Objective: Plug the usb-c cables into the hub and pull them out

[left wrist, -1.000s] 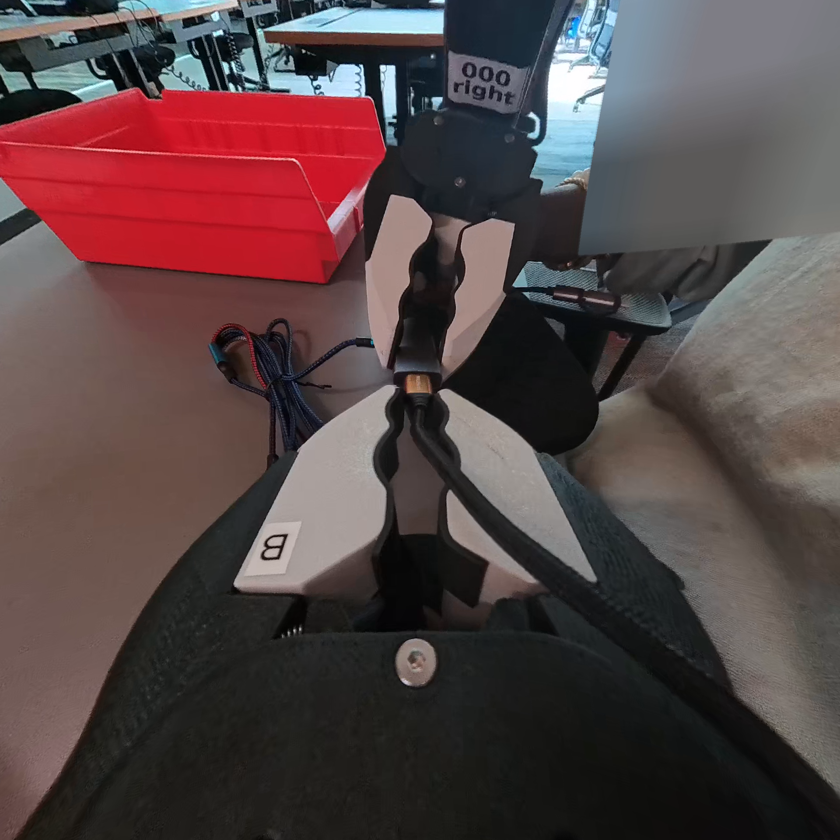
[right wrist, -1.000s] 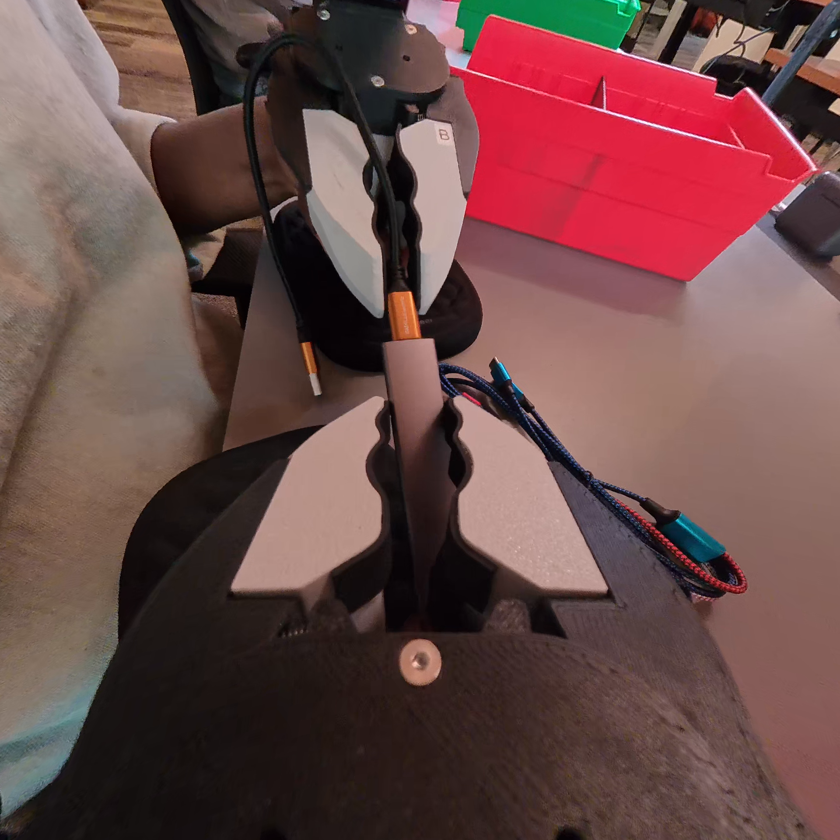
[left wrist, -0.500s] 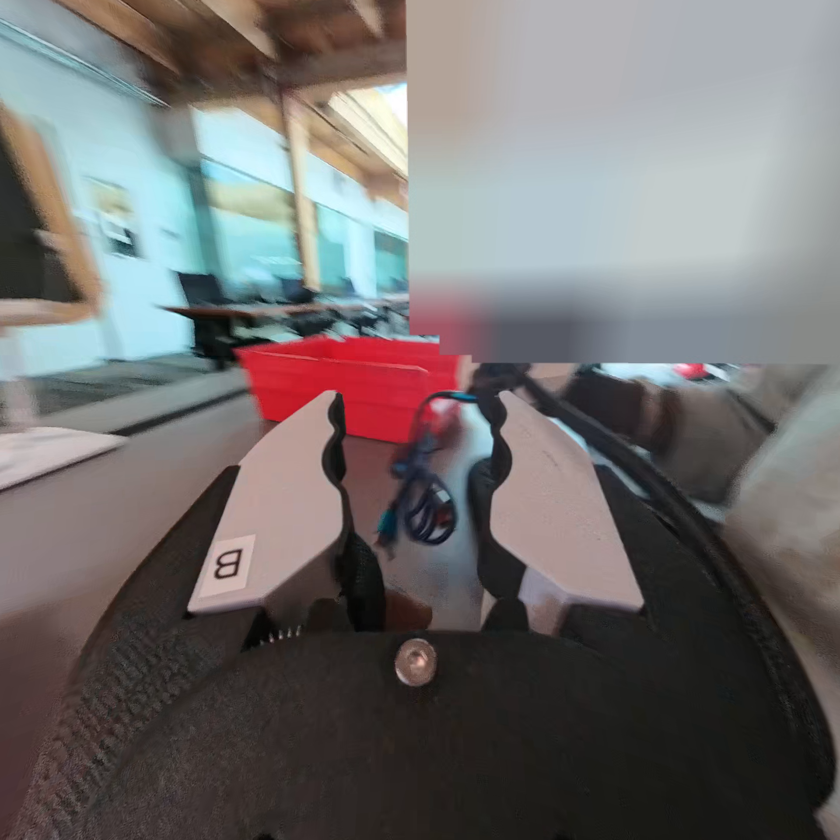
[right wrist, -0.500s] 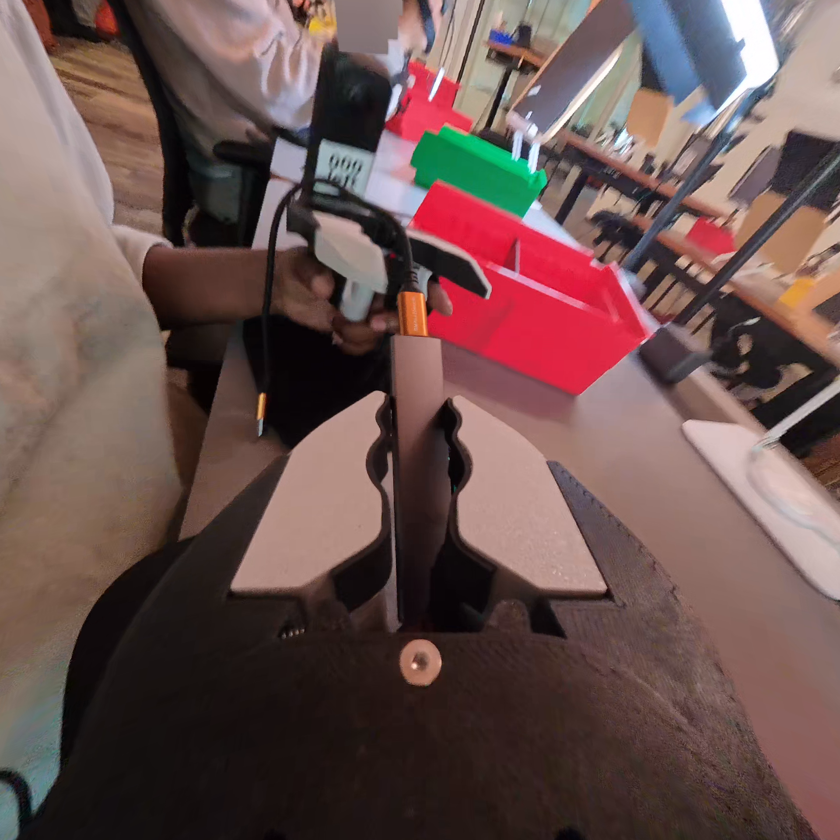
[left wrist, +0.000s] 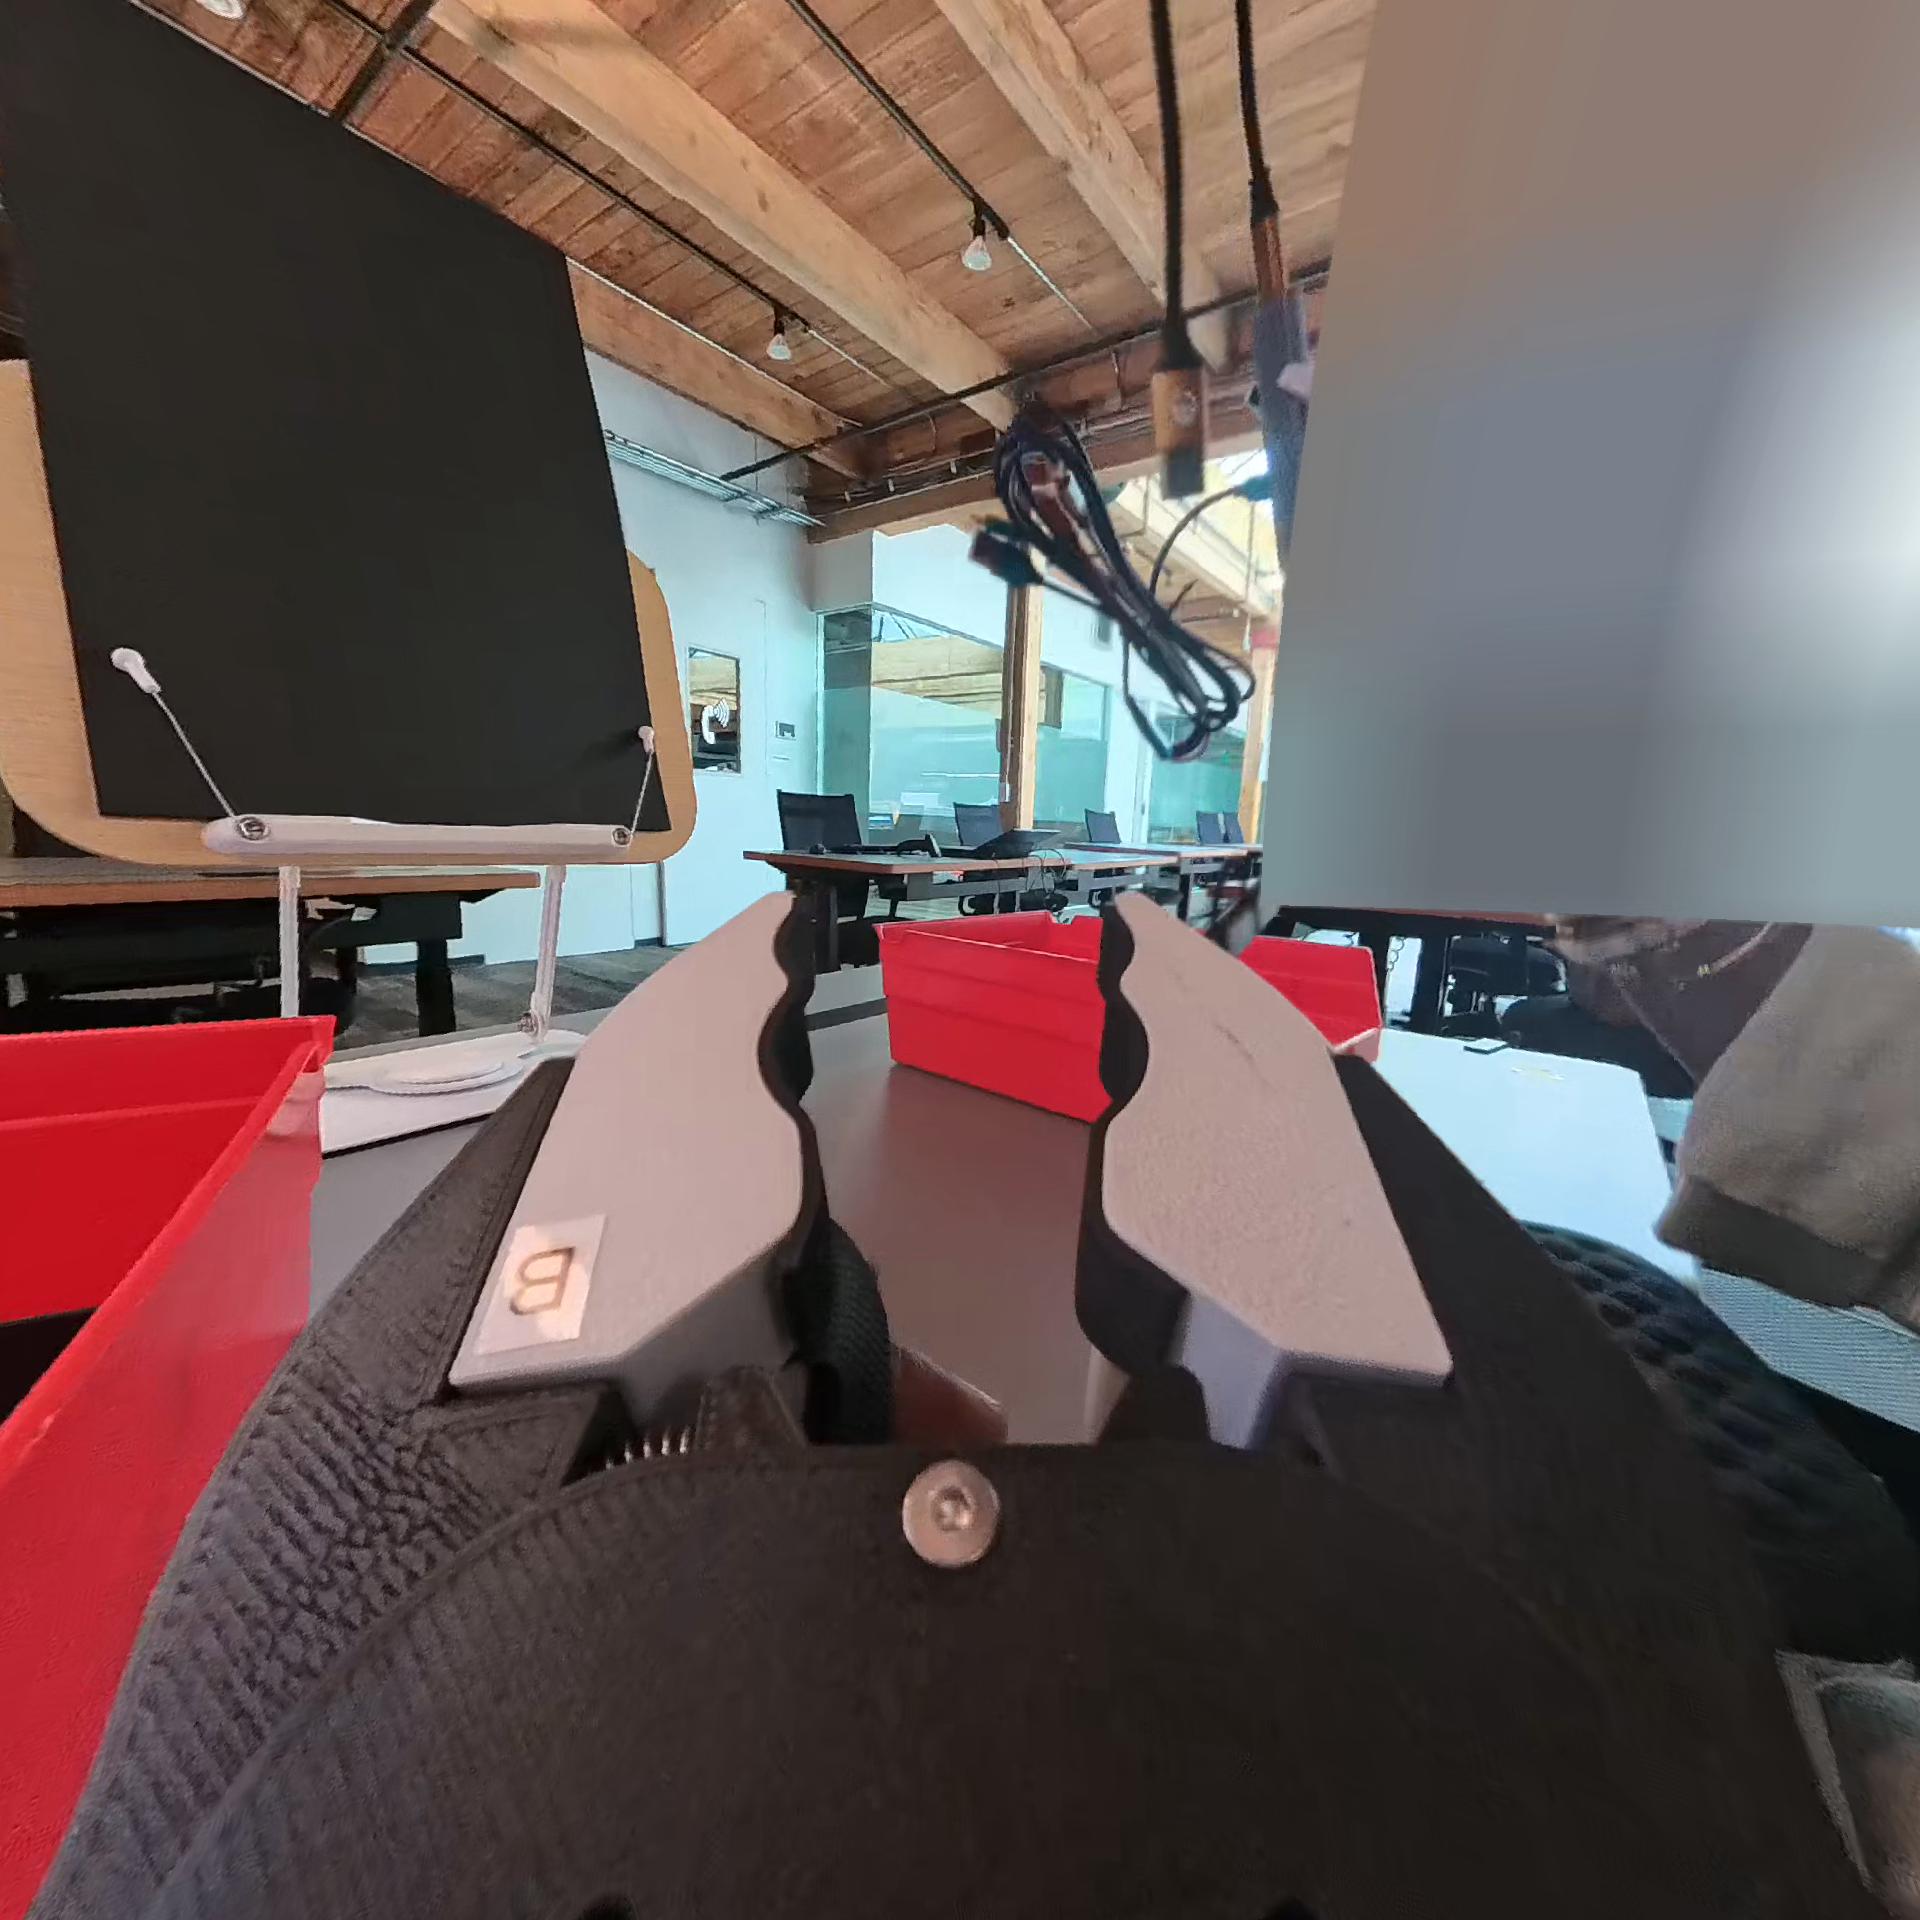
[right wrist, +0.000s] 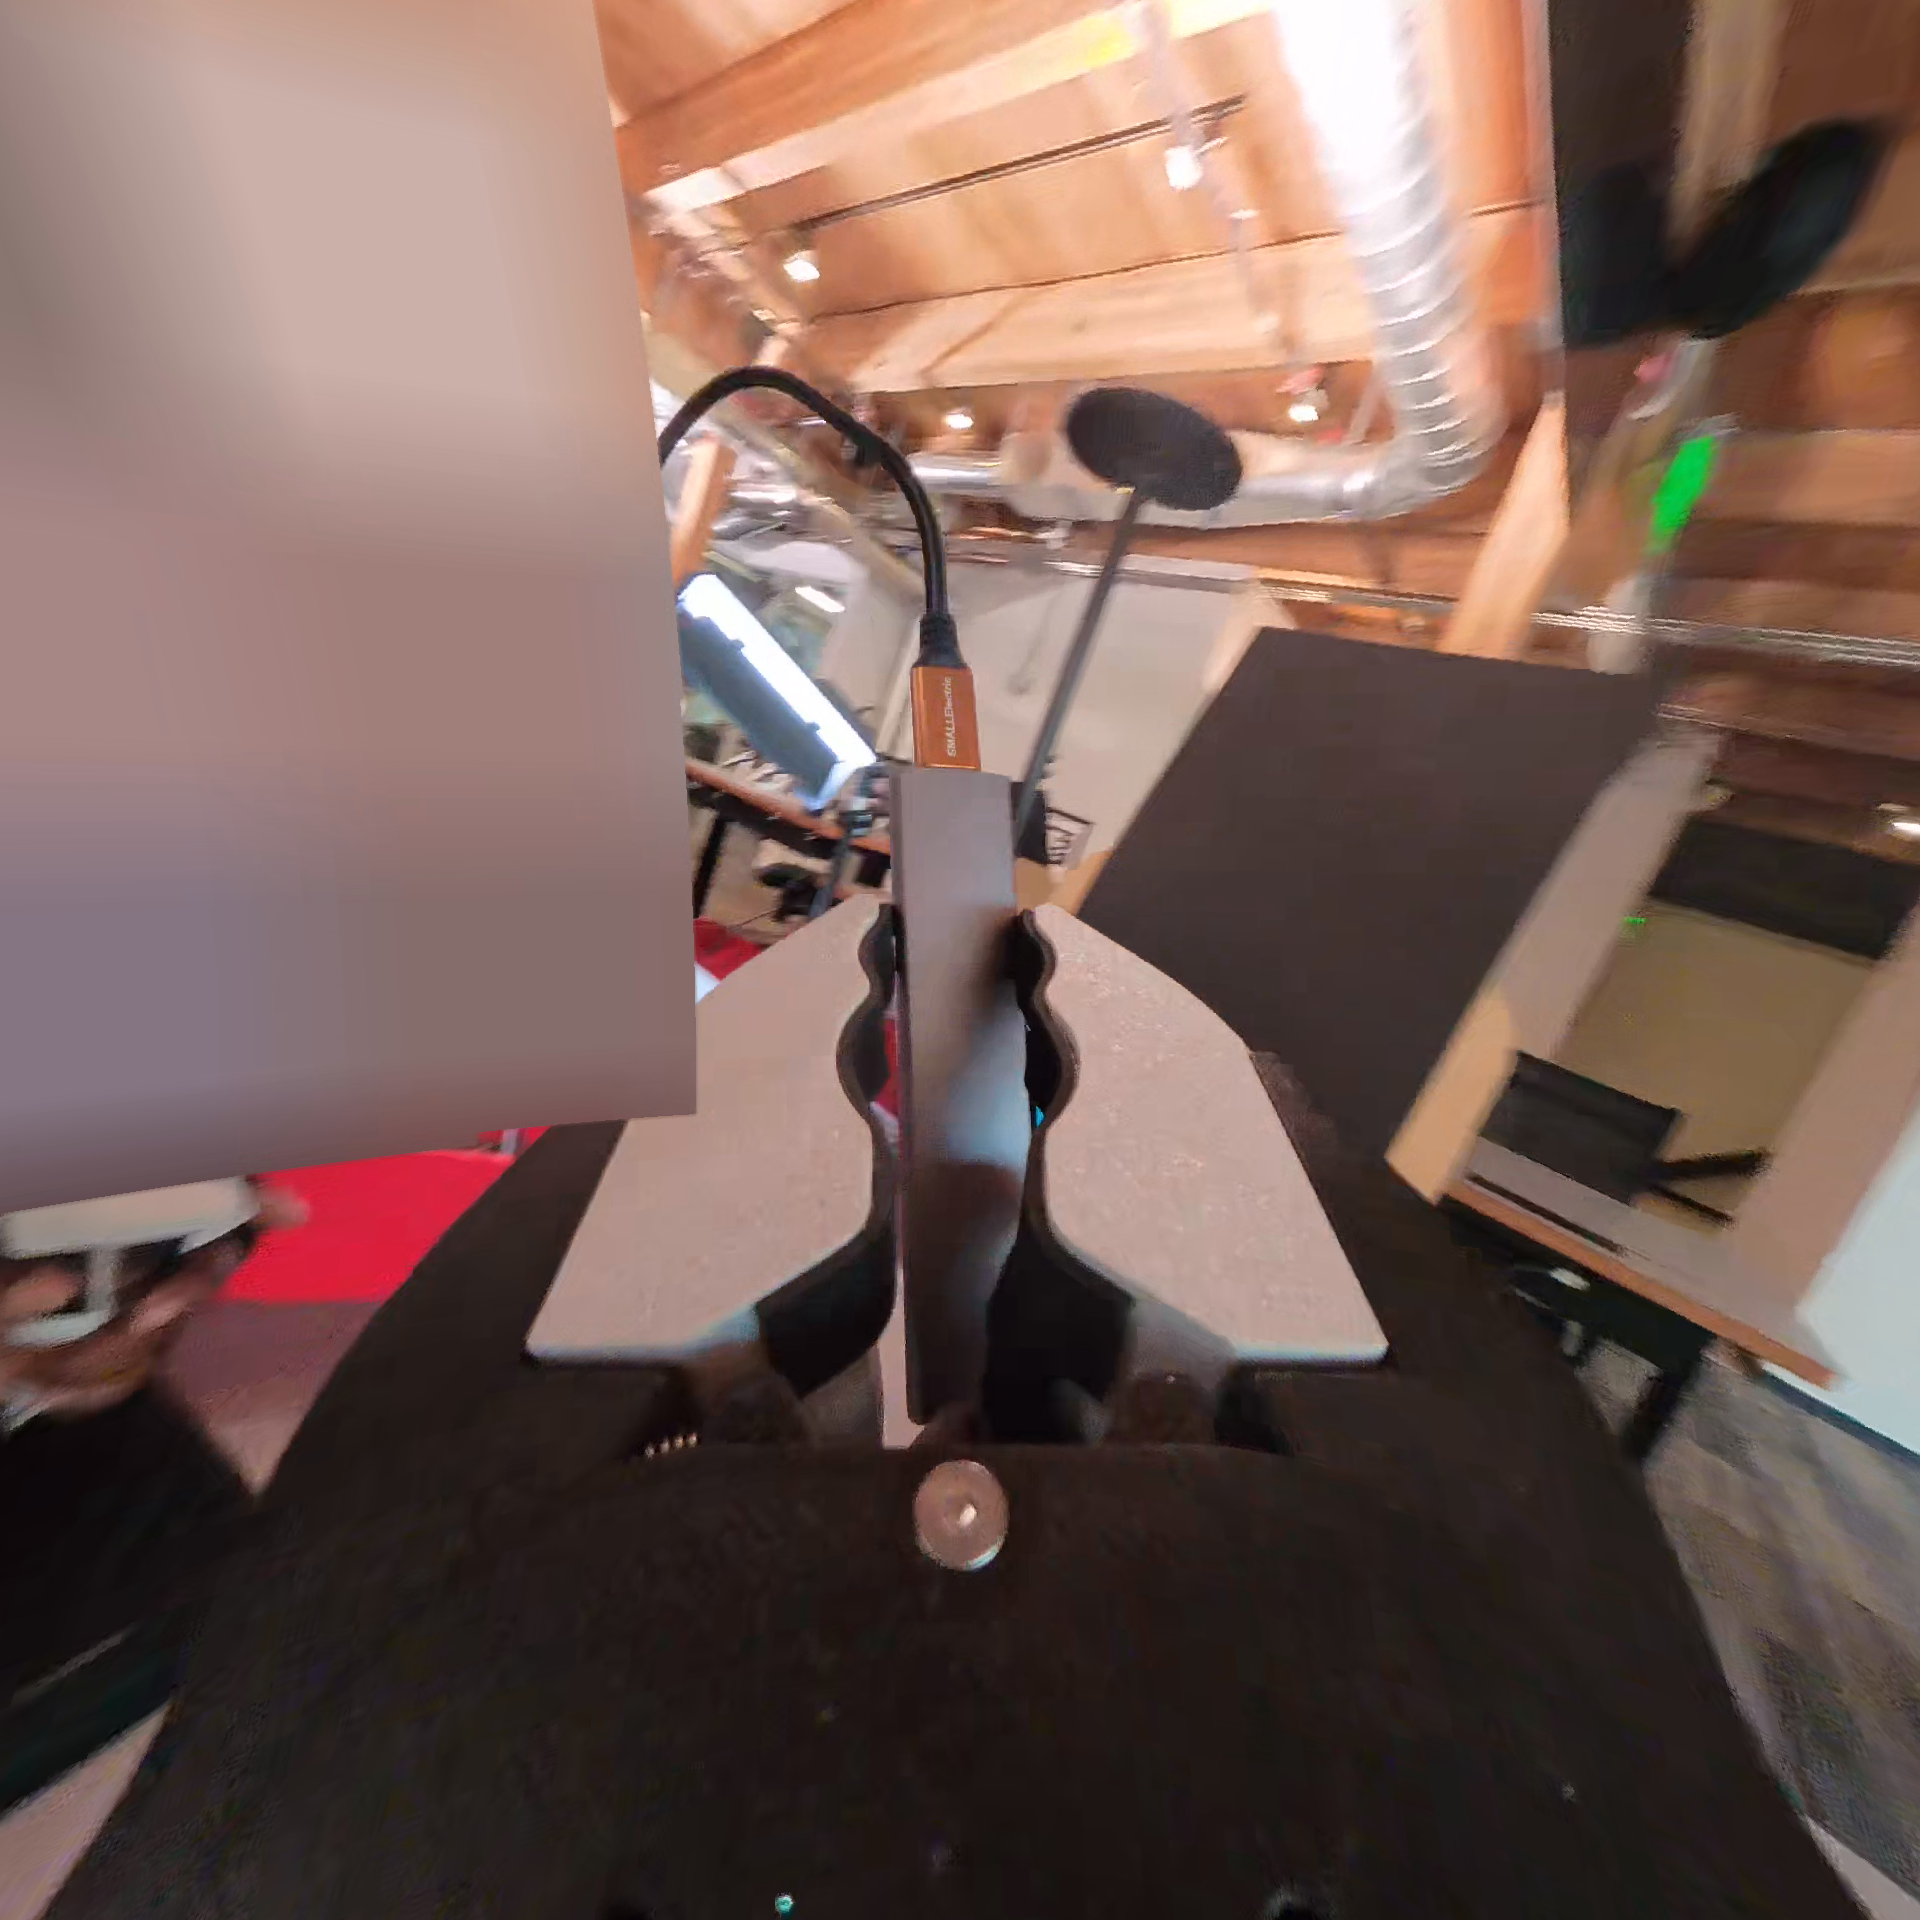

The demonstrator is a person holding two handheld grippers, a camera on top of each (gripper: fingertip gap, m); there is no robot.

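We held the grey USB-C hub (right wrist: 954, 1039) clamped edge-on between the fingers of the right gripper (right wrist: 958, 920), with the orange-shelled USB-C plug (right wrist: 945, 717) seated in its far end and the black cable (right wrist: 831, 426) looping away from it. The left gripper (left wrist: 951, 920) stood with its fingers parted and empty; a second earlier it had pinched that plug at the hub, so we judged the insertion complete and the plug released. The right gripper was raised and tilted toward the ceiling. The left gripper pointed level across the dark table (left wrist: 956, 1164) toward a red bin (left wrist: 987, 997). A braided cable bundle (left wrist: 1122, 582) hung high ahead.
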